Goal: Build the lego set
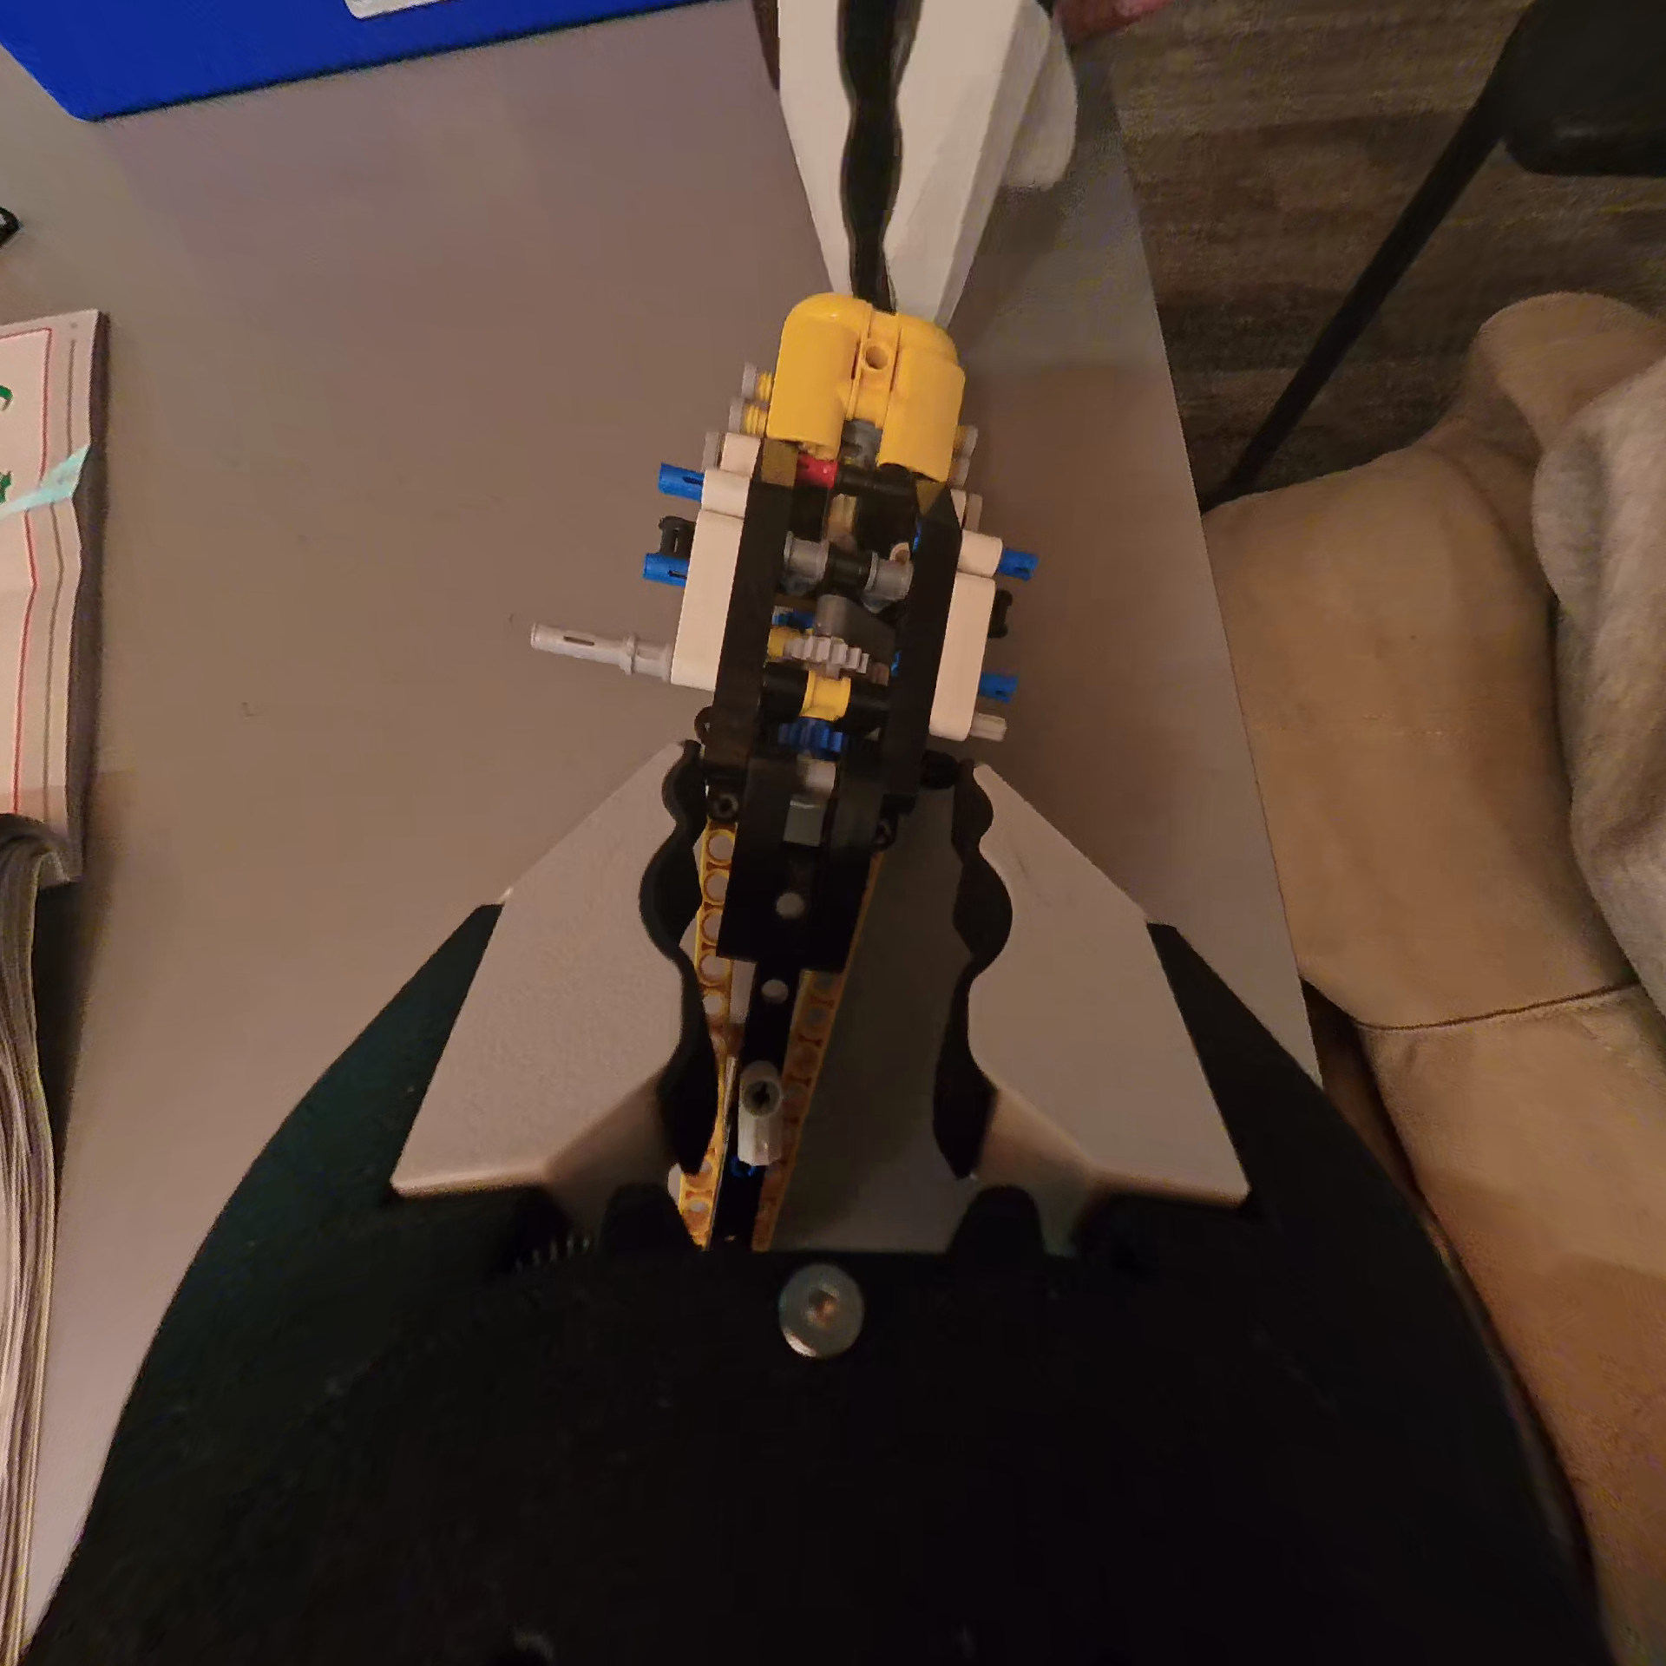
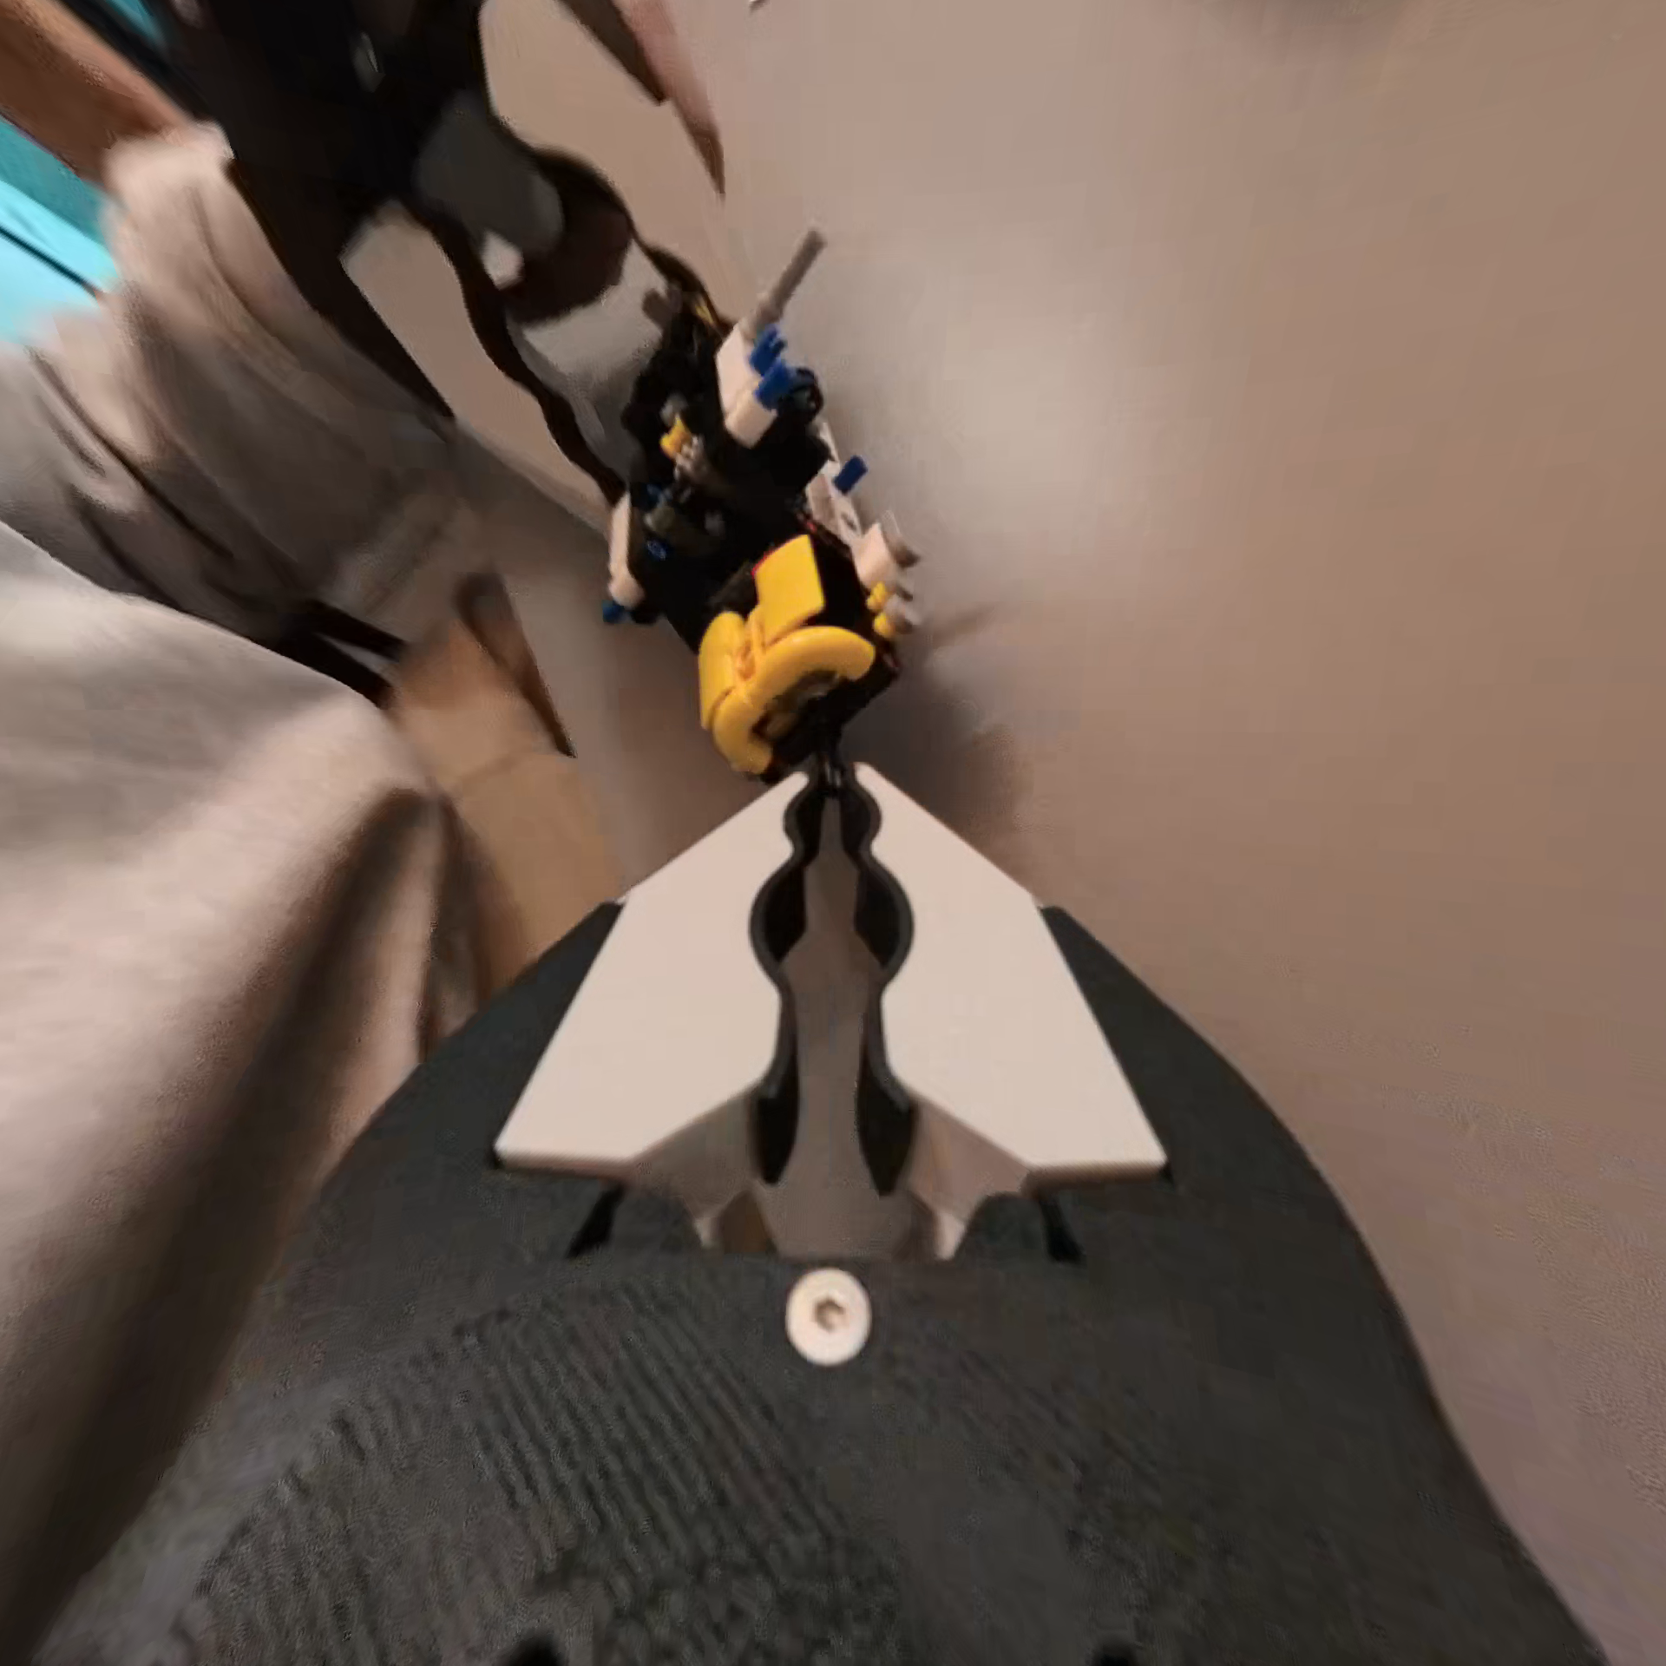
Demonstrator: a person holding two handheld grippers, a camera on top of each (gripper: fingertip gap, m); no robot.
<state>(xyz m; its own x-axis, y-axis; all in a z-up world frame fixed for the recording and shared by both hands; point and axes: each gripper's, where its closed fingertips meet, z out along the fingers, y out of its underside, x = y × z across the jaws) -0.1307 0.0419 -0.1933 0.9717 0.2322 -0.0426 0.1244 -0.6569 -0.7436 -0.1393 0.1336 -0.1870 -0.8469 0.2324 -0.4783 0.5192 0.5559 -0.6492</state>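
Note:
The lego model (image 1: 838,577) is a long black frame with a yellow rounded end (image 1: 865,379), white side panels, blue pins, small gears and a grey axle (image 1: 586,645) sticking out to its left. My left gripper (image 1: 829,784) is shut on its black and yellow beam end and holds it over the grey table (image 1: 361,406). My right gripper (image 2: 829,786) meets the model (image 2: 766,541) from the far side. Its tips are closed on a small black part (image 2: 828,764) at the yellow end (image 2: 775,676). It also shows in the left wrist view (image 1: 879,225). The right wrist view is motion-blurred.
A blue box (image 1: 180,54) lies at the table's far left. An instruction booklet (image 1: 45,559) lies at the left edge. A beige cushion (image 1: 1442,721) and a black chair leg (image 1: 1352,270) are off the table's right edge. A person's beige clothing (image 2: 180,811) fills the left of the right wrist view. Across from one pair of fingers to the other is roughly 10 cm.

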